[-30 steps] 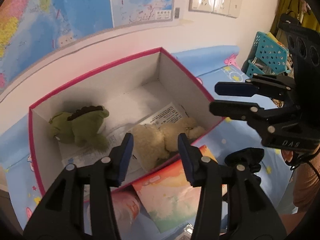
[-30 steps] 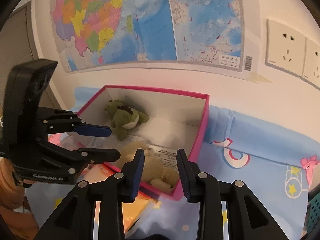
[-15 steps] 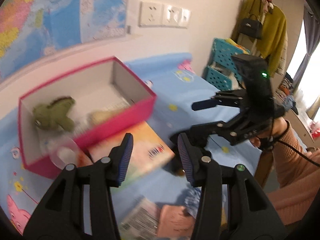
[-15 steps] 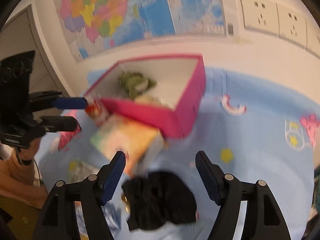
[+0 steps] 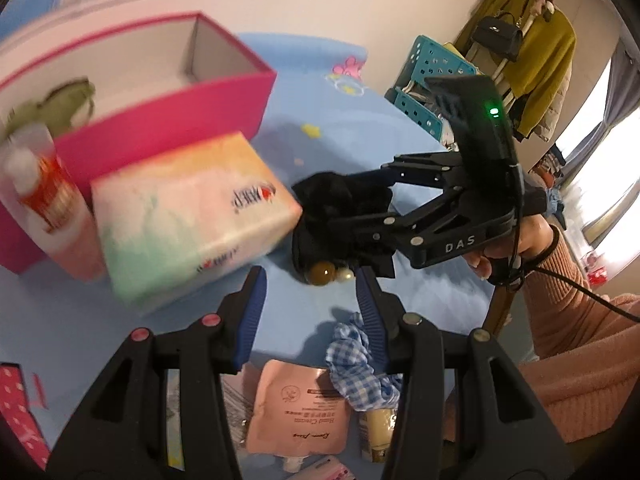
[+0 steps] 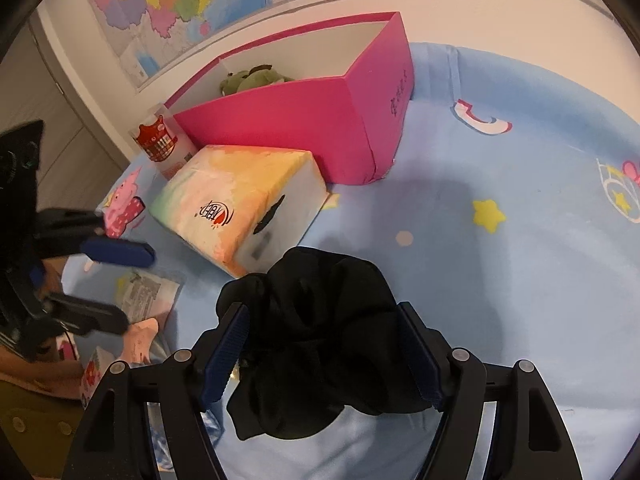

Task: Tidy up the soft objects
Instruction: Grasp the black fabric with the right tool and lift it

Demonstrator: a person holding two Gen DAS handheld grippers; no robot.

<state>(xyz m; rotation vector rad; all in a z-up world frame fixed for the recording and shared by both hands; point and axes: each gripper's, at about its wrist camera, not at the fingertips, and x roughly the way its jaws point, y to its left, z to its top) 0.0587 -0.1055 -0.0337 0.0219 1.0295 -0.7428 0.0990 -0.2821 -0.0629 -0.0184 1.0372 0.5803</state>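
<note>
Straddling scrunchie: we see our right gripper (image 6: 322,350) with its blue pads spread wide on either side of the black scrunchie (image 6: 320,344); whether the pads touch the fabric we cannot tell
Black scrunchie: it lies on the blue cartoon-print sheet (image 6: 500,264), just in front of the tissue box (image 6: 240,204), near that box's corner; in the left wrist view the scrunchie (image 5: 340,204) sits bunched, with a brown bead (image 5: 322,273) and a pale bead beside it at its near edge
Left gripper: our left gripper (image 5: 310,302) hovers in front of the tissue box (image 5: 192,216), fingers apart and holding nothing, the beads between their tips
Checked scrunchie: a blue-and-white checked scrunchie (image 5: 360,364) lies nearer us than the tissue box, partly behind the left gripper's finger; a pink sachet (image 5: 298,408) lies just beside it
Pink box: the open pink box (image 6: 320,120) stands directly behind the tissue box, touching or almost touching it; a green plush toy (image 6: 252,78) rests inside
Cup: a printed cup (image 6: 162,146) stands beside the tissue box, against the pink box's corner
Wall: a map (image 6: 208,4) hangs behind the pink box
</note>
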